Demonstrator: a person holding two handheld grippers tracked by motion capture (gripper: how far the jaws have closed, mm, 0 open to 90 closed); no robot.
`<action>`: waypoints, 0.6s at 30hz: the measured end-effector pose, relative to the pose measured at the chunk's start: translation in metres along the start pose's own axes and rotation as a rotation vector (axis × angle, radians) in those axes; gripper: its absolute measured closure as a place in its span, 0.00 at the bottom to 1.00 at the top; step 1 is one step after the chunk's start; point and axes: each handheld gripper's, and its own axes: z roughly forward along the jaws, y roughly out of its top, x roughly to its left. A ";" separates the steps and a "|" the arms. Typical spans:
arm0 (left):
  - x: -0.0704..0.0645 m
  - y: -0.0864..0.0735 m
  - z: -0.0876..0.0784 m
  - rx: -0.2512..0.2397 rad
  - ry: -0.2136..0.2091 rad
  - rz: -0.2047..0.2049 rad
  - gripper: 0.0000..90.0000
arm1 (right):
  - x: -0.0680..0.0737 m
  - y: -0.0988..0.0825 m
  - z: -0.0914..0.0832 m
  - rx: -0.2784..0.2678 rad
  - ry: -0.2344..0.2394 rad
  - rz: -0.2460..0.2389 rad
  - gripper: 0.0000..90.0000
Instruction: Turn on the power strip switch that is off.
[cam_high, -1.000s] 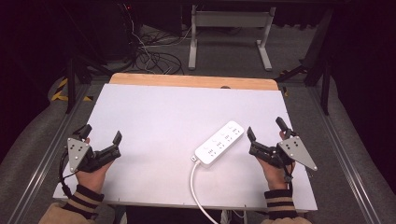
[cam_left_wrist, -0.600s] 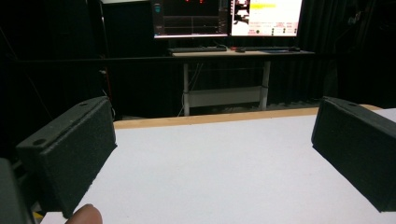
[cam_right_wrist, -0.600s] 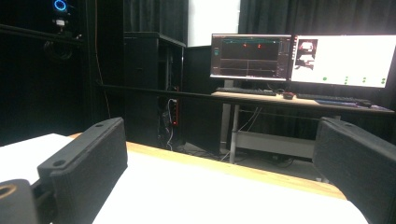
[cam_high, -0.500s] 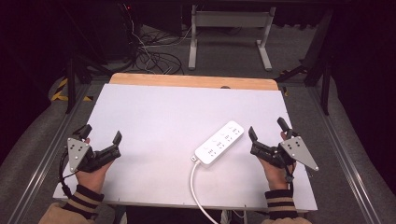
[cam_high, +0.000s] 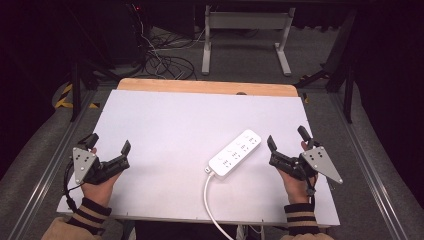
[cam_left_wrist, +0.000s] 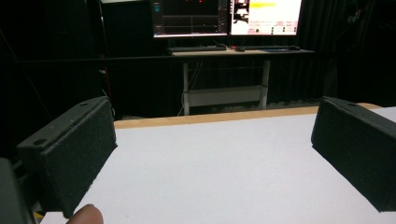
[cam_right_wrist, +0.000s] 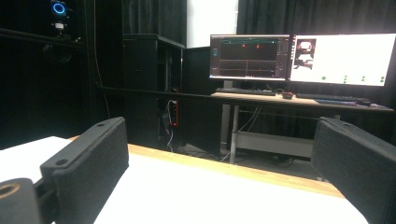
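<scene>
A white power strip (cam_high: 235, 154) lies at an angle on the white table top (cam_high: 170, 130), right of centre, its white cable (cam_high: 210, 202) running off the near edge. My left gripper (cam_high: 109, 144) rests open near the table's front left corner, far from the strip. In the left gripper view its jaws stand wide apart over bare white surface (cam_left_wrist: 219, 168). My right gripper (cam_high: 287, 137) is open just right of the strip, apart from it. In the right gripper view the jaws are spread with nothing between them.
A wooden strip (cam_high: 205, 87) edges the table's far side. Beyond it stand a desk frame (cam_high: 245, 35) and loose cables (cam_high: 165, 60) on the floor. Monitors (cam_right_wrist: 299, 58) glow on a desk in the dark background. Metal rails (cam_high: 45, 165) run along both sides.
</scene>
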 end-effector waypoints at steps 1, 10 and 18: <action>0.000 0.000 0.000 0.000 0.000 0.000 0.01 | 0.000 0.000 0.000 -0.001 0.001 0.001 0.05; 0.000 0.000 0.000 0.000 -0.002 -0.001 0.01 | -0.001 -0.001 0.000 0.007 -0.001 0.003 0.05; 0.000 0.000 -0.001 0.000 -0.003 -0.005 0.01 | 0.000 -0.005 0.001 0.033 0.000 0.006 0.06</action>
